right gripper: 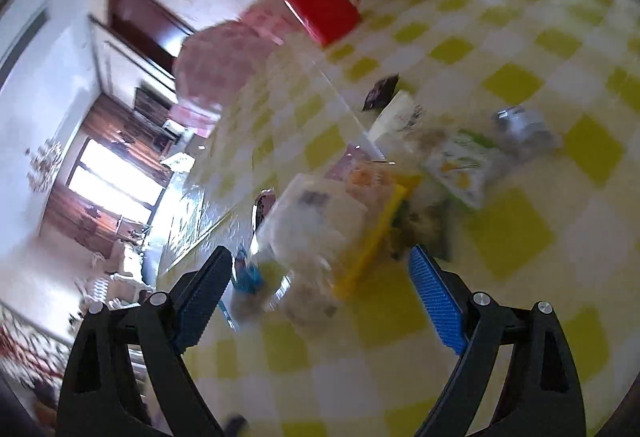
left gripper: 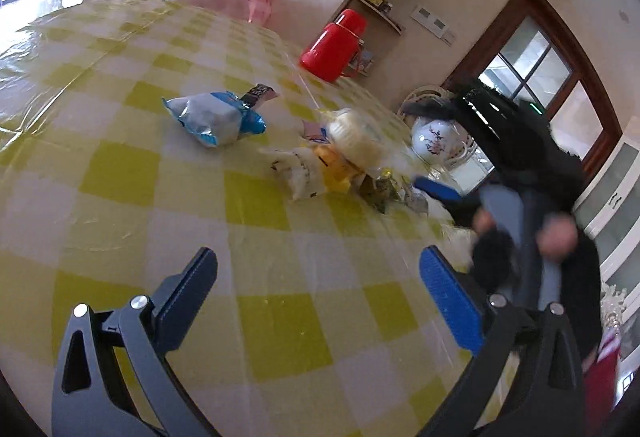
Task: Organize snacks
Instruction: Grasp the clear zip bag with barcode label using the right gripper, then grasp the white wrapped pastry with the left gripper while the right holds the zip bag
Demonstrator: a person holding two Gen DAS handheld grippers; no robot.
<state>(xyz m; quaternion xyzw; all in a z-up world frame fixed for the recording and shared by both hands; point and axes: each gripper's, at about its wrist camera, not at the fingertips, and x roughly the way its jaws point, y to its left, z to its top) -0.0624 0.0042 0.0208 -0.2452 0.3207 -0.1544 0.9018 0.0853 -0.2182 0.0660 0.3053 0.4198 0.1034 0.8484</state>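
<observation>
The left tool hangs over the checked bench with jaws spread wide and nothing between them; the right tool is likewise agape and empty, above a blurred heap of snacks; a blue-and-silver packet lies apart from the heap; a red flask stands at the far edge.

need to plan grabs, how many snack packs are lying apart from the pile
2. A blue and silver snack pack lies alone left of the pile, and a small dark packet sits just behind it. Blur may hide others in the pile.
</observation>
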